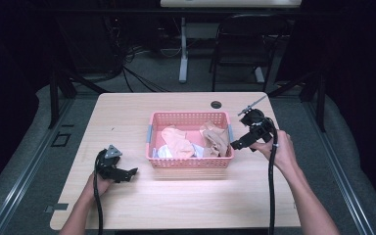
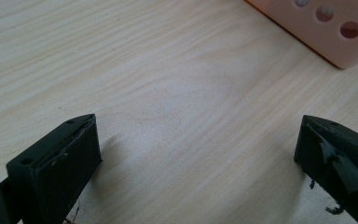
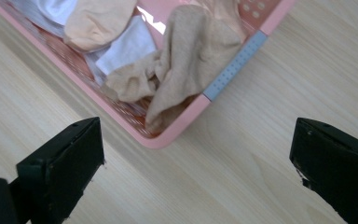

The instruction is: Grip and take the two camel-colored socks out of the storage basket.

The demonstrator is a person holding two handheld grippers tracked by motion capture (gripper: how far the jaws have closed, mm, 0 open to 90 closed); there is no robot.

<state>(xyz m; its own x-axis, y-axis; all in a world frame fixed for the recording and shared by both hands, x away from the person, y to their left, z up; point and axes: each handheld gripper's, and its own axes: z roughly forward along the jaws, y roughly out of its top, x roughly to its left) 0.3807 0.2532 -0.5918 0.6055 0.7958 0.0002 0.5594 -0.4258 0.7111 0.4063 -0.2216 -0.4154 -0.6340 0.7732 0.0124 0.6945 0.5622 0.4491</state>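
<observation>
A pink perforated basket [image 1: 190, 164] sits mid-table and holds a tan sock [image 1: 217, 138], a peach sock [image 1: 177, 143] and white cloth [image 1: 164, 152]. My left gripper [image 1: 133, 172] rests low on the table, left of the basket's near corner [image 2: 335, 44], jaws wide open over bare wood. My right gripper [image 1: 236, 145] hovers just off the basket's right side, open and empty. Its view looks down on the basket's corner [image 3: 168, 135], where the tan sock [image 3: 191, 60] drapes beside the peach sock [image 3: 98, 21] and the white cloth [image 3: 123, 46].
The light wooden table [image 1: 127, 117] has a round cable hole [image 1: 216, 104] at its far edge. Bare wood surrounds the basket on every side. Beyond the table stand a black chair [image 1: 247, 39] and a white desk leg [image 1: 183, 49] on a dark floor.
</observation>
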